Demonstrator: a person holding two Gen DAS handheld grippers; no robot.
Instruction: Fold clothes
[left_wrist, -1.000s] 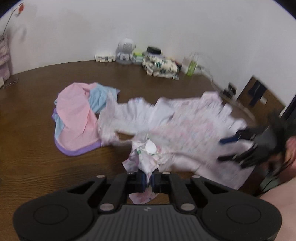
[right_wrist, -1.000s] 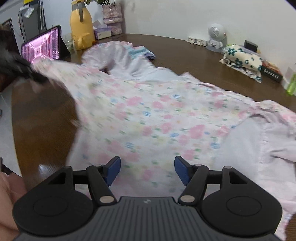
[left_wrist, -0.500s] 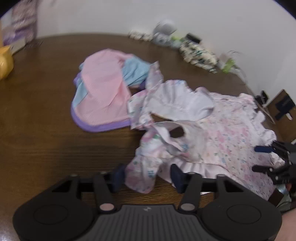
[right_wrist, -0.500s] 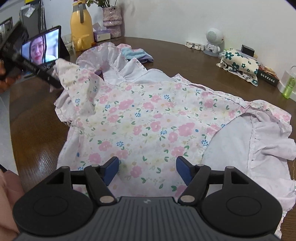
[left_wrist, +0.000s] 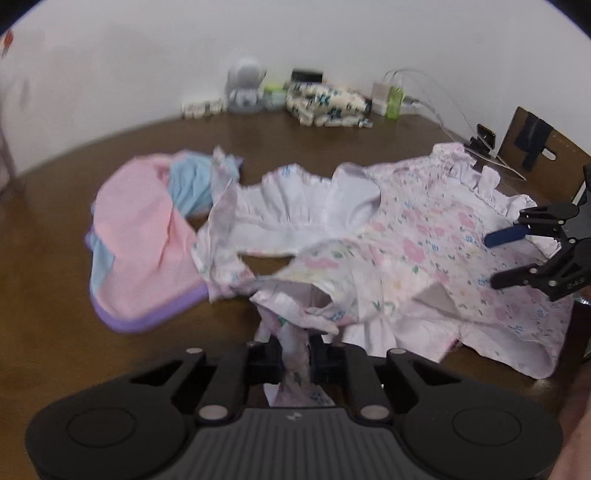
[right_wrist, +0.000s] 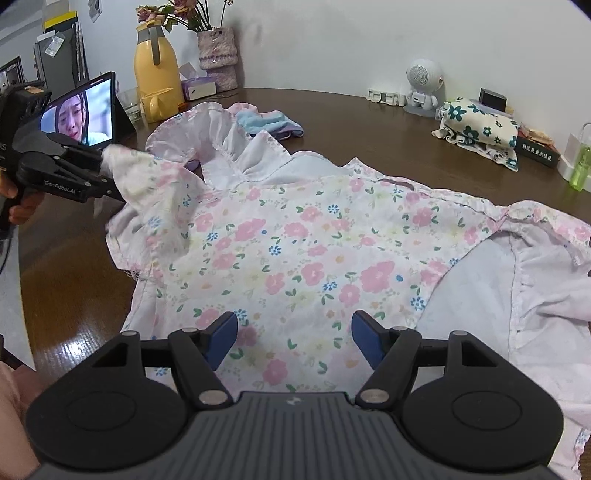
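A white dress with pink flowers (left_wrist: 424, 236) (right_wrist: 295, 251) lies spread on the brown table (left_wrist: 55, 295). My left gripper (left_wrist: 295, 354) is shut on a ruffled sleeve edge of the dress, bunching it up off the table. In the right wrist view the left gripper (right_wrist: 114, 177) holds that ruffle raised at the dress's left side. My right gripper (right_wrist: 293, 336) hovers open over the dress's near hem, nothing between its blue pads (right_wrist: 221, 336). The left wrist view shows the right gripper (left_wrist: 491, 260) open at the dress's far right.
A pink, blue and purple garment (left_wrist: 140, 236) (right_wrist: 266, 122) lies beside the dress. A tablet playing video (right_wrist: 85, 110), yellow jug (right_wrist: 155, 81) and flower vase (right_wrist: 218, 55) stand at the table's far left. Along the wall are a small robot figure (right_wrist: 421, 88), a floral cloth bundle (right_wrist: 480, 129) and a green bottle (right_wrist: 580, 166).
Half a second ago my left gripper stood open around the ruffled sleeve; now it is shut on it and lifting it. The right gripper stays open over the hem.
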